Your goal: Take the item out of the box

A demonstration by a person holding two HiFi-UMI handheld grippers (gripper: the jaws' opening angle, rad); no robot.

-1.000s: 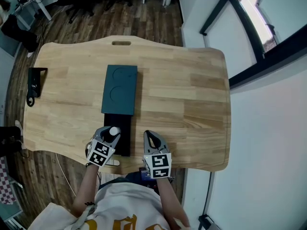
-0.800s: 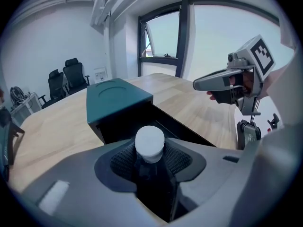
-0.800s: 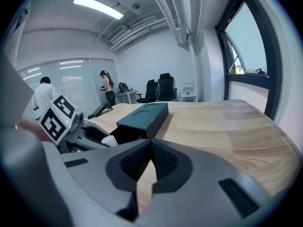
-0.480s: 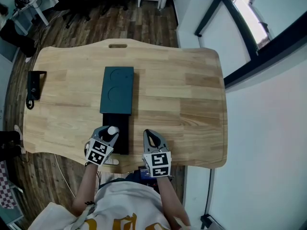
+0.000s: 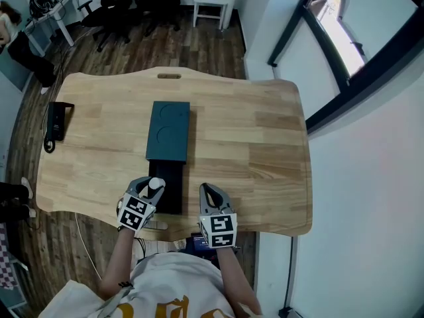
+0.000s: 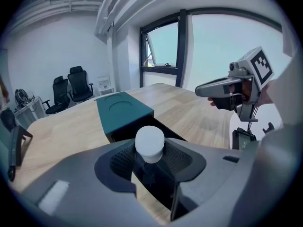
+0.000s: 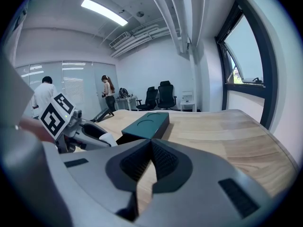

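Currently, item (image 6: 150,144): white-capped, dark-bodied, pinched in your left gripper (image 5: 152,187) over the black tray (image 5: 172,192) slid out of the teal box (image 5: 168,131), apparently lifted free; right gripper (image 5: 211,193) pressed together, empty; remaining: set it down on the table (image 5: 265,144).

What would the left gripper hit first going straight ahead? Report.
Likely the teal box; the left gripper, shut on the white-capped item, points at its open end, though height is unclear.

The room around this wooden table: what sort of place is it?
Probably an office or meeting room: a large wooden table, black swivel office chairs against the far wall, and a glazed partition at the back.
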